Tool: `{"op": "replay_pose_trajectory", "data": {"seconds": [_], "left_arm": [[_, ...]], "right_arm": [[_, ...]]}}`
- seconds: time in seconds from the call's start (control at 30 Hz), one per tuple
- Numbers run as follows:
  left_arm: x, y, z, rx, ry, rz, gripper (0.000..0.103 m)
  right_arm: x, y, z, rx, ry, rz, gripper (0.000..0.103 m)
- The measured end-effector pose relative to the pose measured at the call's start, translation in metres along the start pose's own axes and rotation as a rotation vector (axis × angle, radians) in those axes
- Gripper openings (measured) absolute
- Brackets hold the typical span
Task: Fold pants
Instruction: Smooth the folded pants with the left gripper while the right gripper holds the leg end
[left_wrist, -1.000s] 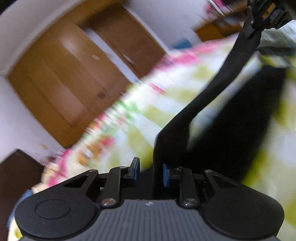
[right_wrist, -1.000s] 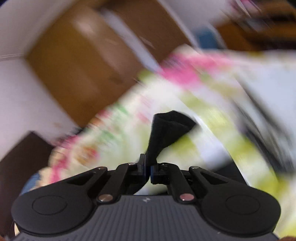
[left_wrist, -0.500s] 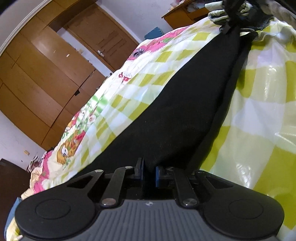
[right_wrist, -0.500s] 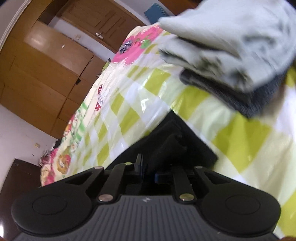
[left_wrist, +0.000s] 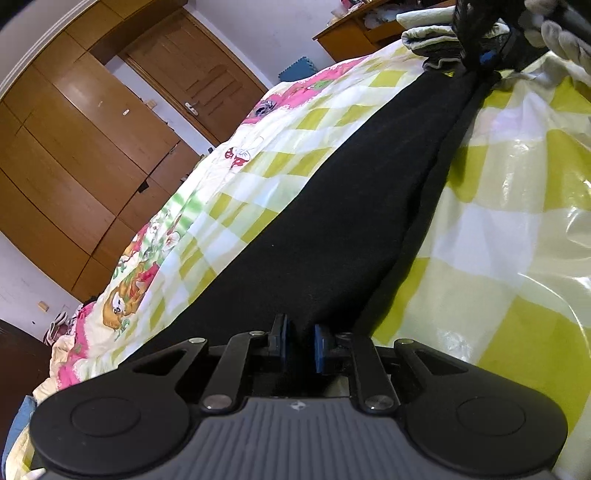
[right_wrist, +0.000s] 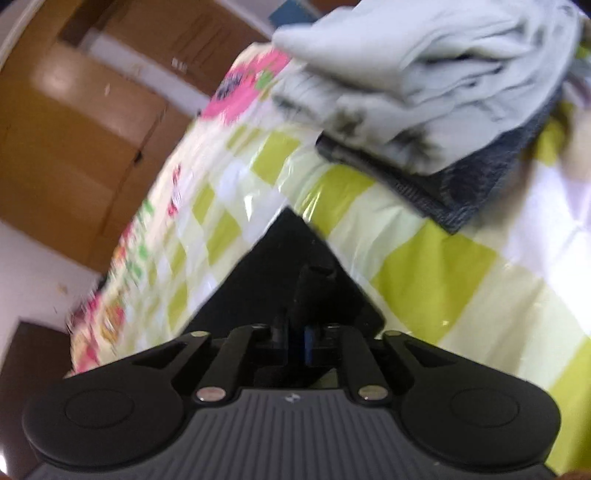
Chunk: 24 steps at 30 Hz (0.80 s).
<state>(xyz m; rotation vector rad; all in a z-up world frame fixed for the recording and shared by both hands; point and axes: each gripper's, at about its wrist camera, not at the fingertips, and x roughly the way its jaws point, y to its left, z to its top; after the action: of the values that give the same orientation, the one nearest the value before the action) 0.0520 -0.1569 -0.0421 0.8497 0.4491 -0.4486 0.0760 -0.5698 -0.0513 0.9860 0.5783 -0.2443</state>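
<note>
1. Bed (left_wrist: 509, 236): covered by a green-and-white checked sheet with pink cartoon prints.
2. Black pants (left_wrist: 332, 229): laid long and flat across the bed, between both tools.
3. Folded pale grey and dark garments (right_wrist: 436, 92): stacked beyond the pants' end.
4. Left tool (left_wrist: 300, 345): nearly closed, pinching the pants' near edge.
5. Right tool (right_wrist: 295, 339): jaws opening, pants fabric between them.

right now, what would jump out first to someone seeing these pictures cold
The long black pants stretched flat across the bright yellow-green checked bedspread, running from the left gripper at the near end to the right gripper at the far end. Just beyond the pants' far corner sits a stack of folded grey clothes. Wooden wardrobe doors fill the background on the left.
</note>
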Motion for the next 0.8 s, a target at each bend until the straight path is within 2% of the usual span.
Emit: {"op": "replay_pose_trajectory", "data": {"seconds": [0.03, 0.07, 0.2, 0.27, 0.33, 0.4, 0.47, 0.6, 0.73, 0.8], "left_arm": [[-0.001, 0.002, 0.000, -0.001, -0.003, -0.002, 0.031], [-0.002, 0.004, 0.000, -0.009, -0.005, -0.003, 0.031], [-0.008, 0.014, 0.002, -0.066, -0.005, -0.024, 0.031], [-0.010, 0.016, 0.003, -0.079, -0.006, -0.027, 0.031], [-0.011, 0.018, 0.003, -0.078, -0.007, -0.018, 0.032], [-0.015, 0.021, 0.003, -0.087, -0.008, -0.015, 0.032], [-0.017, 0.025, 0.001, -0.096, -0.009, -0.013, 0.038], [-0.020, 0.029, -0.002, -0.105, -0.013, -0.006, 0.040], [-0.021, 0.031, -0.004, -0.110, -0.011, -0.002, 0.040], [-0.023, 0.034, -0.005, -0.116, -0.007, 0.003, 0.040]], "right_arm": [[-0.007, -0.001, 0.001, 0.000, -0.015, -0.005, 0.033], [-0.015, 0.000, 0.000, 0.000, -0.027, -0.002, 0.035], [-0.034, -0.006, -0.016, 0.046, -0.011, 0.026, 0.038], [-0.023, -0.008, -0.021, 0.065, 0.014, 0.008, 0.041], [-0.017, -0.009, -0.025, 0.102, 0.014, -0.015, 0.040], [-0.010, -0.007, -0.026, 0.124, 0.005, -0.011, 0.045], [-0.008, -0.001, -0.029, 0.112, 0.007, 0.004, 0.058], [-0.008, 0.001, -0.038, 0.105, 0.005, 0.052, 0.065], [0.016, 0.002, -0.031, 0.167, -0.008, 0.073, 0.065], [0.027, 0.006, -0.028, 0.191, -0.002, 0.066, 0.039]]}}
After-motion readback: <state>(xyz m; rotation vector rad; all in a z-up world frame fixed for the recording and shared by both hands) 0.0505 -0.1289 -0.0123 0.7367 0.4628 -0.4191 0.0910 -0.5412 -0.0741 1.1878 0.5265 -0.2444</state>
